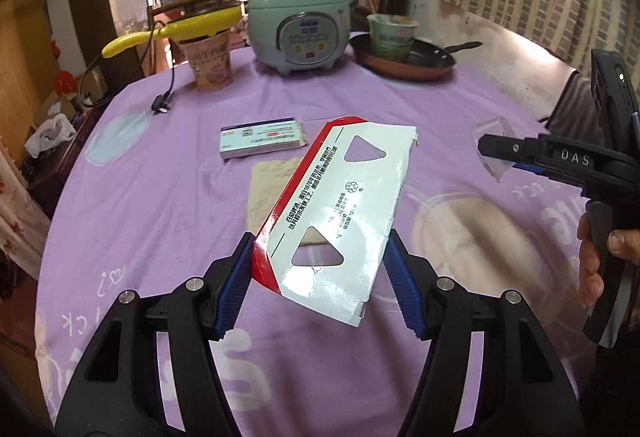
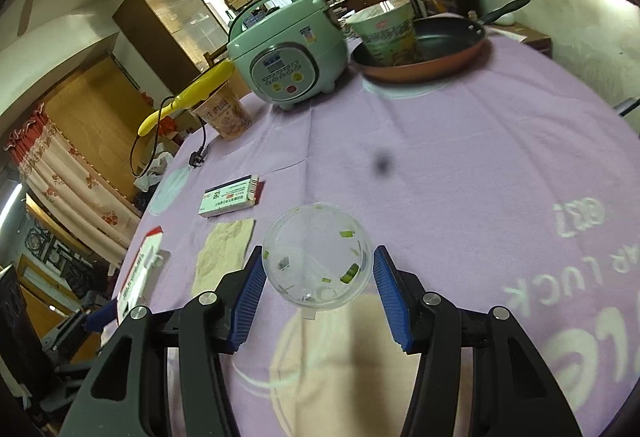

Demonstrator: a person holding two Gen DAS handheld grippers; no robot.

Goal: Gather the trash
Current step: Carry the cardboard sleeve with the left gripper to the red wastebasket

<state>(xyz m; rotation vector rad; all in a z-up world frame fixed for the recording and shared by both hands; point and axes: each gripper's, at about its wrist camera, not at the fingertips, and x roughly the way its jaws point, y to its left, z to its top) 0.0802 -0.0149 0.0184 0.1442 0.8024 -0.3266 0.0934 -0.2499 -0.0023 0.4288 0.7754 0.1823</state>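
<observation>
My left gripper (image 1: 320,249) is shut on a flattened white and red carton (image 1: 340,205), both blue pads on its long edges, and holds it tilted above the purple tablecloth (image 1: 160,205). The carton also shows at the left of the right wrist view (image 2: 140,273). My right gripper (image 2: 318,273) has its fingers on either side of a clear plastic lid (image 2: 316,257) with green scraps in it; a small gap shows on the right side. A beige napkin (image 2: 226,249) and a small medicine box (image 2: 230,197) lie on the cloth.
At the back stand a green rice cooker (image 1: 300,21), a noodle cup (image 1: 210,61) with a yellow racket (image 1: 168,31) on it, and a frying pan (image 1: 404,59) holding a green noodle cup (image 1: 392,35). A black plug and cord (image 1: 162,105) lies left.
</observation>
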